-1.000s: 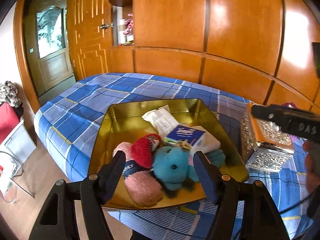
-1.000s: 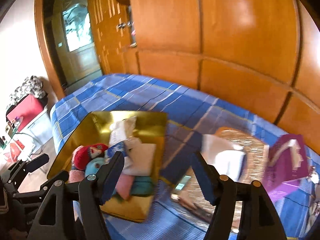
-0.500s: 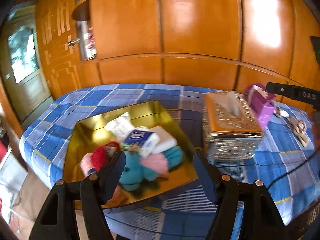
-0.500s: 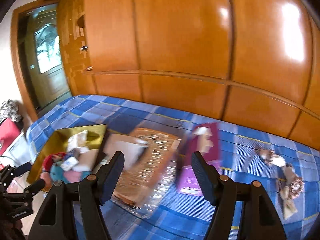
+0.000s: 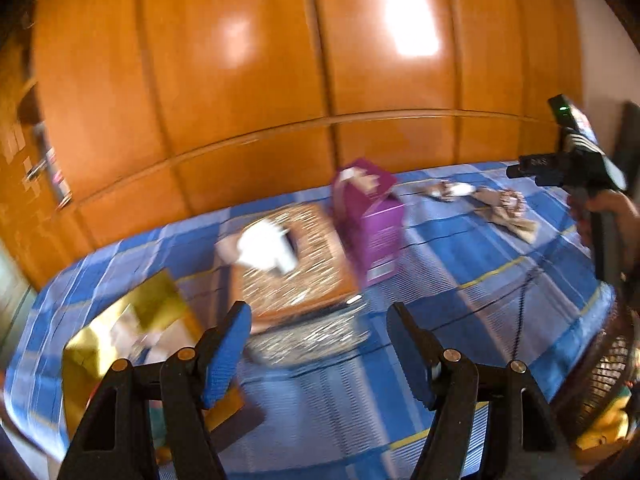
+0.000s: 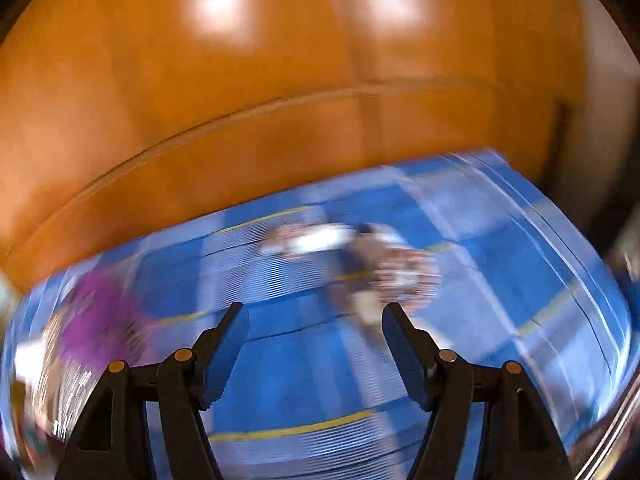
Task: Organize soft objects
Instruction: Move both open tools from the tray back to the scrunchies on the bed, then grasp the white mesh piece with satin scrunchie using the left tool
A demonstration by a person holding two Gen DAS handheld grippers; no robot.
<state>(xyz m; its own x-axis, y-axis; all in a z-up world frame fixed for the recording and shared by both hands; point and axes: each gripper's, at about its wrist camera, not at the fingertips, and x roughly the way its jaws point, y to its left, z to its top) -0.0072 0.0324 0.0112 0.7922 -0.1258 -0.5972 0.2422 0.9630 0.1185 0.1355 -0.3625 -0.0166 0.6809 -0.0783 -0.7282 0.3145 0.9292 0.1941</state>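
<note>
Both views are motion-blurred. A gold tray (image 5: 156, 304) with soft toys and tissue packs lies at the left of the blue plaid bed. Beige and white soft items (image 5: 500, 204) lie on the bed at the far right; they also show in the right wrist view (image 6: 384, 256), just beyond my right gripper (image 6: 312, 344), which is open and empty. My left gripper (image 5: 320, 344) is open and empty above the bed, in front of a sequined tissue box (image 5: 292, 264). The right gripper's body (image 5: 576, 164) shows at the right edge of the left wrist view.
A purple box (image 5: 372, 216) stands beside the tissue box, and shows blurred in the right wrist view (image 6: 96, 316). An orange wooden wardrobe wall (image 5: 280, 80) runs behind the bed. A wicker basket (image 5: 604, 376) sits at the bed's right corner.
Both cameras have swung right. The gold tray has slid to the left edge of the left view and out of the right view. The beige soft items now lie ahead of the right gripper.
</note>
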